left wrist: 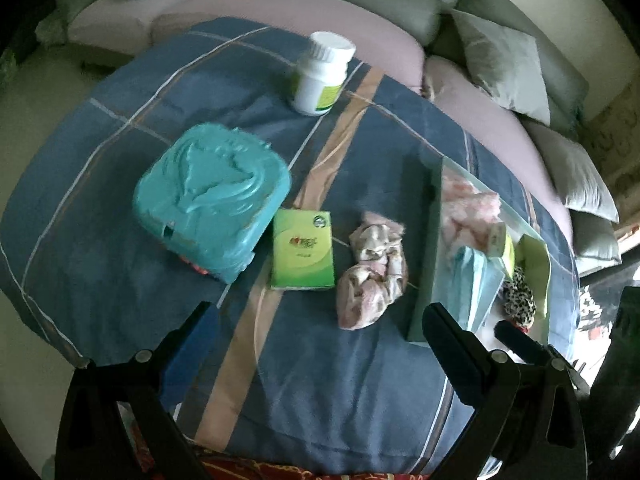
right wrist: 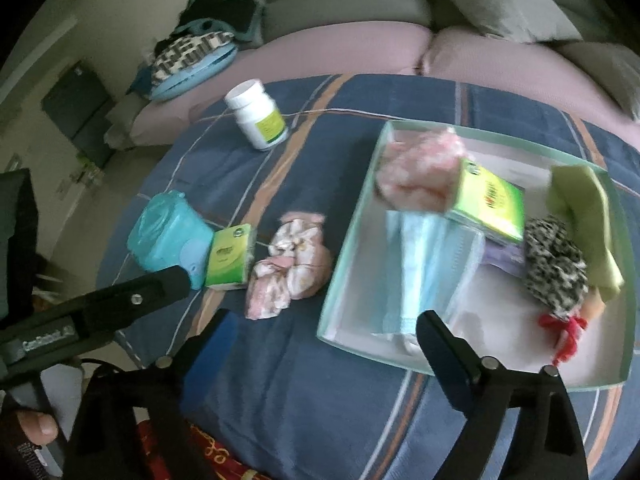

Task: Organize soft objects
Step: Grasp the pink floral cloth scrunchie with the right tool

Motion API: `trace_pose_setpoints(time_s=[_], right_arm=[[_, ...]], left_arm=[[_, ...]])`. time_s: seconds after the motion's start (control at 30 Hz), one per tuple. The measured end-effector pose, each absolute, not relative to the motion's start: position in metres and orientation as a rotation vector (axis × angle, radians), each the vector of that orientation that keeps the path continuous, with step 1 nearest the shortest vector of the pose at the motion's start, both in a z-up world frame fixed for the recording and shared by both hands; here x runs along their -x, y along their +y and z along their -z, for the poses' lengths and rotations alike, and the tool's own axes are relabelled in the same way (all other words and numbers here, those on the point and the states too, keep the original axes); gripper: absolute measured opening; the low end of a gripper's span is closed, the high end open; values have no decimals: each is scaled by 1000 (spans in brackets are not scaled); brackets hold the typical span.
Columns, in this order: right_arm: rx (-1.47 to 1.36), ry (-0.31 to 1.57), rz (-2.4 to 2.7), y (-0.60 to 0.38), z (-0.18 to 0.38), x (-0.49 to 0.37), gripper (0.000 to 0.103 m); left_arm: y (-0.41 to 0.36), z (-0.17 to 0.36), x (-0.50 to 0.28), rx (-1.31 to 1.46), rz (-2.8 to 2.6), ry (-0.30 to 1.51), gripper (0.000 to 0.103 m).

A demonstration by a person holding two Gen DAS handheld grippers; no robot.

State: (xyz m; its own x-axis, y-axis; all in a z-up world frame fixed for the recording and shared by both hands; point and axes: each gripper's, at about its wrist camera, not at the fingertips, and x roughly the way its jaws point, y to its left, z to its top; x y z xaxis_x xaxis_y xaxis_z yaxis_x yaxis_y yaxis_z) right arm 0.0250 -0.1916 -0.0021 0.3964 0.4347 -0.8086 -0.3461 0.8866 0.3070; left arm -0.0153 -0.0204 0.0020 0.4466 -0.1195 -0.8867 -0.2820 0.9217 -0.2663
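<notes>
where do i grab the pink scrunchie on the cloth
Grip the scrunchie at its bunched middle, coming straight down from above. It lies flat and crumpled on the cloth, clear of the tissue pack and tray, so open jaws fit either side.

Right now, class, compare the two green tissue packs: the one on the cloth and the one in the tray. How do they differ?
The tissue pack on the cloth lies outside the glass tray, beside the teal box; the tissue pack in the tray sits inside it. The first lies flat on the blue cloth; the second rests tilted on other soft things, partly over the face masks. Both share the same green wrapper.
</notes>
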Motion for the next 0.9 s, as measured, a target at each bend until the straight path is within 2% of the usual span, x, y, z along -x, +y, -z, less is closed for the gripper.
trace_pose_setpoints(time_s=[0.27,0.37,0.53,0.63,0.9], right_arm=[[-5,1059,-574,-161,10,-26,80],[24,1070,-589,-151,13,-27,73],[52,1076,-616,-137,18,-29,70],[69,1084,-626,-130,21,-31,61],[112,1117,-612,-116,34,-43,57]], left_arm=[[2,21,19,506,-161,1134,101],[9,27,19,532,-173,1137,101],[18,34,16,566,-179,1138,101],[21,38,15,581,-173,1144,101],[27,43,11,611,-160,1146,101]])
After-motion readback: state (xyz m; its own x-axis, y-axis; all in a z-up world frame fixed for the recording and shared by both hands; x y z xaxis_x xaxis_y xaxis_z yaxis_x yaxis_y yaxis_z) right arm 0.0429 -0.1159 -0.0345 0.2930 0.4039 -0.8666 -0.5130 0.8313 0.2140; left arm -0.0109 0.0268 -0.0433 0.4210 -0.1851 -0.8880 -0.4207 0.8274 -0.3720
